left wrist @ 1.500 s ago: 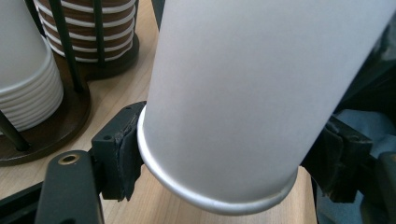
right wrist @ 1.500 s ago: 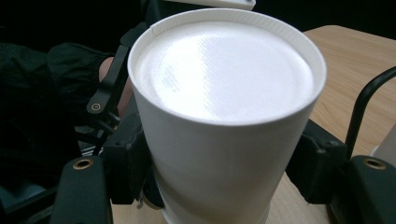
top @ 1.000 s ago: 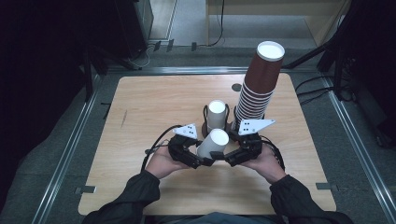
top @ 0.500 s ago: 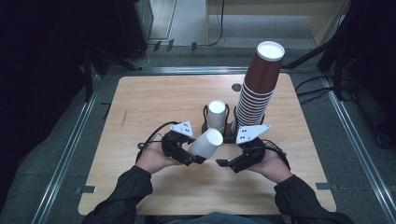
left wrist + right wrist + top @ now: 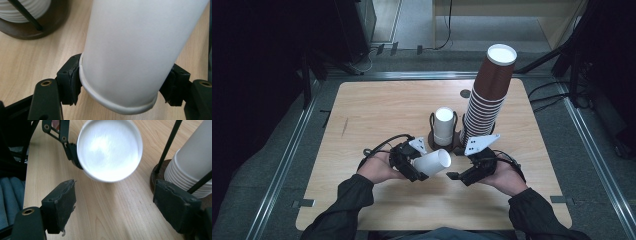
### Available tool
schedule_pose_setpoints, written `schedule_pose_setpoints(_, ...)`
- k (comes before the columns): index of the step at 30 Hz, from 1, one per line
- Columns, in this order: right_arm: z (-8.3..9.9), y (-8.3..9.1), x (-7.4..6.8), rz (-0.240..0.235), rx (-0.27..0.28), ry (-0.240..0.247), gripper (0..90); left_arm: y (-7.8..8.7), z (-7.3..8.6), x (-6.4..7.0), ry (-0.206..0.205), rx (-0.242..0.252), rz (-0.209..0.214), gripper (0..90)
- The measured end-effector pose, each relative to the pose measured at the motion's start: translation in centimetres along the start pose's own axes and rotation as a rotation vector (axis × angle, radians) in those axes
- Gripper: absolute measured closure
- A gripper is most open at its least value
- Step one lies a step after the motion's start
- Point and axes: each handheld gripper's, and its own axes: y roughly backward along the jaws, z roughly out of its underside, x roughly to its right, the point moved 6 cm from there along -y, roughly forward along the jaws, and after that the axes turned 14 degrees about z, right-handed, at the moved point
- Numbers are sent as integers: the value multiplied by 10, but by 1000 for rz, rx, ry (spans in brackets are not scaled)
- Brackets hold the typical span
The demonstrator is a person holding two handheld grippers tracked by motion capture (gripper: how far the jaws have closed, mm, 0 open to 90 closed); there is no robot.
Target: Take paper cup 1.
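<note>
Cup in hand: a white paper cup [image 5: 432,162] sits clamped in my left gripper [image 5: 411,165], lying on its side just above the wooden table [image 5: 377,110], in front of me and near the table's middle. From the left gripper view my two black jaws press the cup [image 5: 132,55] from either side, right at its rolled rim, and the body runs away from the camera, tilted. One flat round end points toward my right hand; in the right gripper view that round white face [image 5: 110,148] looks straight back at me, with the left gripper's pad [image 5: 73,155] touching its edge.

My right gripper [image 5: 460,175] is spread wide, nothing between its jaws, just bare wood showing between the two pads [image 5: 60,205]. It hovers beside the cup, close but apart from it.

Just behind the cup stands a dark round holder [image 5: 458,146] with thin black uprights, carrying a short stack of white cups [image 5: 443,125]. In the right gripper view that stack [image 5: 192,165] shows its ribbed rims at the right edge. To the right of the holder rises a tall stack of brown cups [image 5: 489,95], leaning a little, white inside at the top. My sleeves [image 5: 347,205] come in from the bottom edge.
</note>
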Motion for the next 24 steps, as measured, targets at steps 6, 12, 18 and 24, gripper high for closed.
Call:
schedule_pose_setpoints(6, -5, -7, -6, -28, -6, 39, 189, -10, 2, 1, -9, -56, 38, 288)
schedule_pose_setpoints(12, -8, -17, -16, -69, -26, 87, 240, -16, 2, 6, -27, -77, 67, 284)
schedule_pose_setpoints(18, -9, -17, -22, -114, -36, 109, 346, -16, 1, 9, -42, -69, 82, 275)
schedule_pose_setpoints(24, -11, -13, -20, -144, -31, 95, 346, -14, -2, 13, -21, -26, 101, 182)
